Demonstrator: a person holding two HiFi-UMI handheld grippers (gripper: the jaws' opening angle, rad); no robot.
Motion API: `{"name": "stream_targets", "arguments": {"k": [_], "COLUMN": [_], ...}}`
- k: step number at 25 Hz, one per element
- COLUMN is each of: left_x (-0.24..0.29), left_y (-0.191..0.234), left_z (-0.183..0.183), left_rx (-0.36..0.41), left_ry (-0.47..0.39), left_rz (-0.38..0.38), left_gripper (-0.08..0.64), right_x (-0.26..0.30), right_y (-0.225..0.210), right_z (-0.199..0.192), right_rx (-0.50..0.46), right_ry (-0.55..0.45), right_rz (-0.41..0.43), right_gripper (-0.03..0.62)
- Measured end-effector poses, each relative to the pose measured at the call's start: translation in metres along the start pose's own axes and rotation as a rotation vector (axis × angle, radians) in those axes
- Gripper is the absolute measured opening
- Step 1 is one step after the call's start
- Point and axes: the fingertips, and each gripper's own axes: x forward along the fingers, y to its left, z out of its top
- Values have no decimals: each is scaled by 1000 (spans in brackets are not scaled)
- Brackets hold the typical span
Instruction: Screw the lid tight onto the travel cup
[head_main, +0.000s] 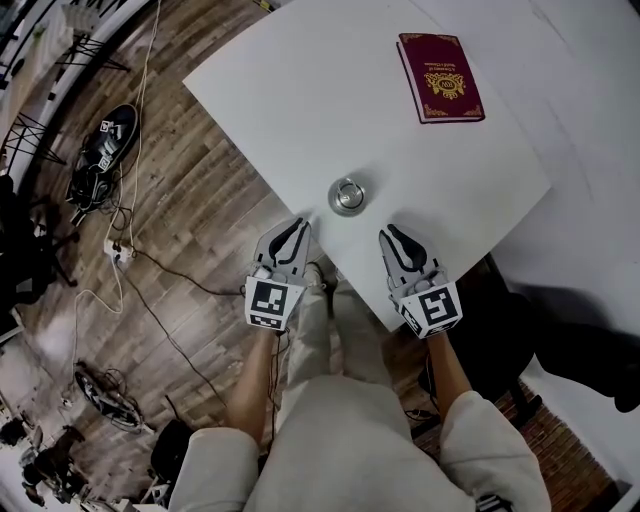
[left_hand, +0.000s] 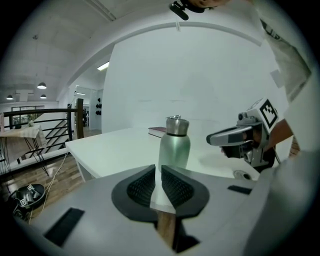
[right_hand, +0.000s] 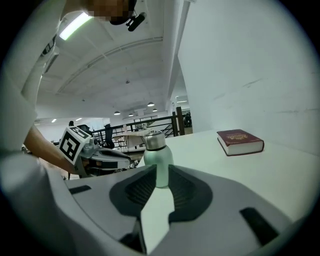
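Note:
A green metal travel cup (head_main: 348, 195) with a silver lid (left_hand: 176, 125) stands upright near the front corner of the white table (head_main: 300, 90). The lid sits on top of the cup; how tight it is I cannot tell. My left gripper (head_main: 300, 226) hovers just left of and in front of the cup, jaws shut and empty. My right gripper (head_main: 390, 234) is just right of and in front of it, jaws a little apart, nothing between them. In the left gripper view the cup (left_hand: 174, 145) stands ahead of the jaws. In the right gripper view the cup (right_hand: 158, 159) shows through the gap.
A dark red book (head_main: 440, 77) lies flat at the far side of the table. The table's edge runs right under both grippers. Below it are wooden floor, cables and a power strip (head_main: 118, 252), and a dark bag (head_main: 105, 140) at the left.

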Motion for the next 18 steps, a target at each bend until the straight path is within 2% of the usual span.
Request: {"name": "stream_targets", "arguments": {"k": [1,4,6,7,10,18], "left_x": [1,6,8,9,12,30], "left_y": [-1,-6,-8,-10,-15,-23], "left_z": [-1,-3,-3,-3,-2,4], "left_rx": [3,3,7,9,18,36], "left_ry": [-1,-9,-14,-20,-38,-48], "left_rz": [-12,-59,-86,-102,-147,-189], "left_gripper": [21,184,252,279,313,322], "right_x": [1,6,8,9,11,20], "right_y": [2,7,10,12,13,5], "right_z": [0,1,0,0,0,11], "right_rx": [1,-10,-34,-42,-54,-93], "right_ry": [-8,-11,-4,0,7,3], "right_rz": [22,70,93,105,135,162], "right_gripper": [85,223,265,307,364,367]}}
